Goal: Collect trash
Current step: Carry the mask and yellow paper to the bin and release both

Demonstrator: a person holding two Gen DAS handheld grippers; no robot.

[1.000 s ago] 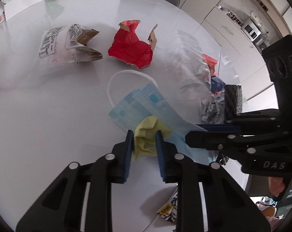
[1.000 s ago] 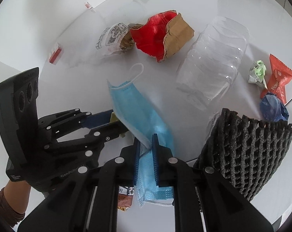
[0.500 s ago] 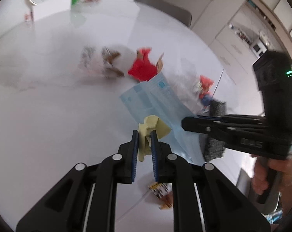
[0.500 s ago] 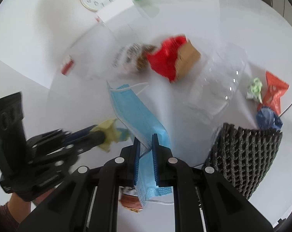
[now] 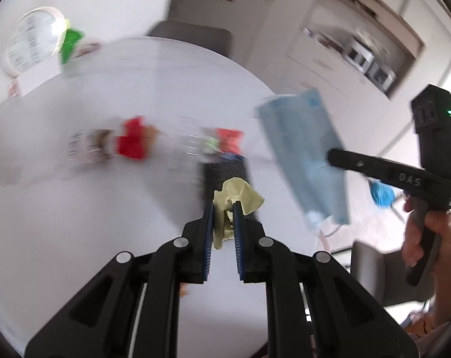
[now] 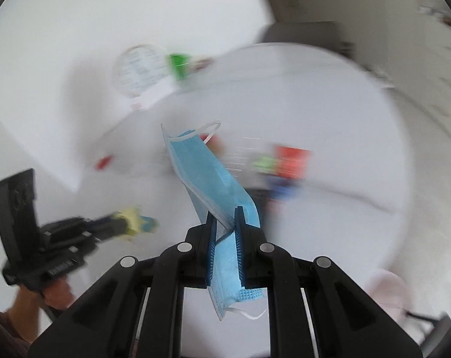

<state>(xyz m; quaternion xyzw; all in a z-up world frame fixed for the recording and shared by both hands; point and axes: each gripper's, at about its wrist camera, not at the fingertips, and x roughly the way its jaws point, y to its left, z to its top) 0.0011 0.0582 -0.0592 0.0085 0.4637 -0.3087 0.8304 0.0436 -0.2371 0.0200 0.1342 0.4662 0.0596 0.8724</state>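
Note:
My left gripper (image 5: 223, 208) is shut on a crumpled yellow paper (image 5: 237, 198), held above the white round table (image 5: 76, 223). My right gripper (image 6: 225, 214) is shut on a blue face mask (image 6: 207, 170), which hangs in the air; the mask also shows in the left wrist view (image 5: 303, 155), right of the yellow paper. The left gripper with the yellow paper also shows in the right wrist view (image 6: 132, 223), at the left. On the table lie a red wrapper (image 5: 131, 143), a printed wrapper (image 5: 88, 146), a clear plastic piece (image 5: 189, 146) and an orange packet (image 5: 229, 138), all blurred.
A black foam net (image 5: 225, 173) lies on the table behind the yellow paper. A wall clock (image 5: 31, 44) and a green item (image 5: 71, 43) sit at the table's far left. A grey chair (image 5: 192, 37) stands behind the table. Kitchen cabinets (image 5: 359, 50) are at the right.
Both grippers have lifted away from the table, taking the yellow paper and the blue mask up with them. The views have tilted up and blurred, and the room shows behind the table.

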